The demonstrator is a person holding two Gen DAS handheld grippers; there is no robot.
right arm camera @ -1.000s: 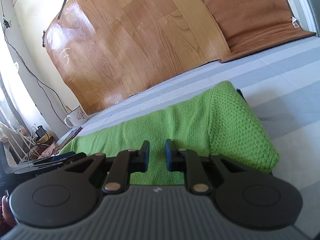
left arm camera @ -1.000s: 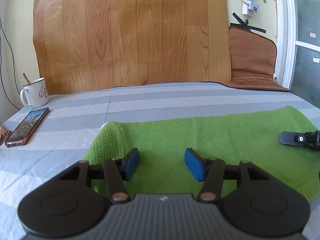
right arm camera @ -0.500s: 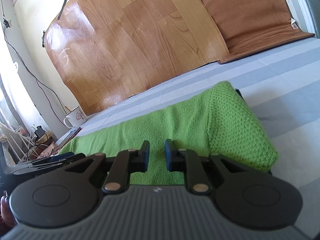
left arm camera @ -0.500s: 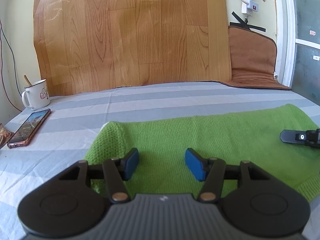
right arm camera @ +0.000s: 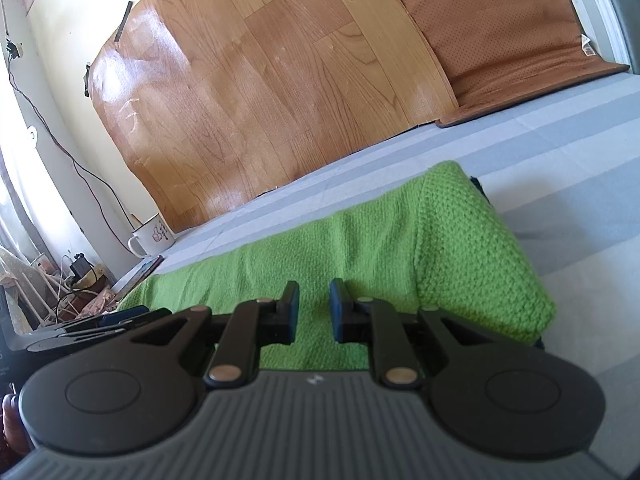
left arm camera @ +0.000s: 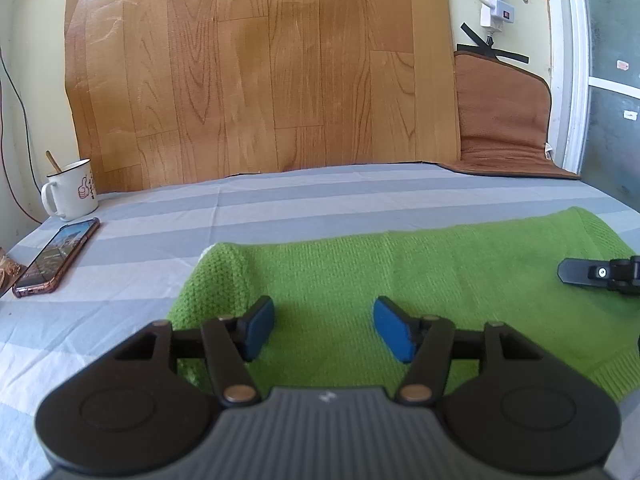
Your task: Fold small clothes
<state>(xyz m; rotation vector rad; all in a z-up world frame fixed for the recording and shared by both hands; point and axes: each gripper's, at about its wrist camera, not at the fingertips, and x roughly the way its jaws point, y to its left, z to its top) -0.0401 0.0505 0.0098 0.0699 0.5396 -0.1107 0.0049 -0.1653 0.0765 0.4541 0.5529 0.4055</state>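
Item one: we are holding the left claw (left arm camera: 324,330) low over the bright green knitted garment (left arm camera: 400,280), its blue pads spread wide apart with nothing between them. Item two: we are holding the right claw (right arm camera: 314,312) over the same garment (right arm camera: 360,248), its fingers standing a narrow gap apart, empty; its tip is showing at the right edge of the left view.

The garment is lying flat across the grey-and-white striped tabletop cloth (left arm camera: 320,208), with a rolled, thicker fold at each end.

Surroundings: a white enamel mug with a spoon (left arm camera: 72,196) is standing at the far left corner, and a smartphone in a rose case (left arm camera: 56,256) is lying just beside it, both well apart from the garment. A wood-grain vinyl sheet (left arm camera: 260,64) is leaning on the wall behind, with a brown perforated mat (left arm camera: 500,120) next to it. A white power strip (left arm camera: 496,4) is hanging on the wall above the mat.
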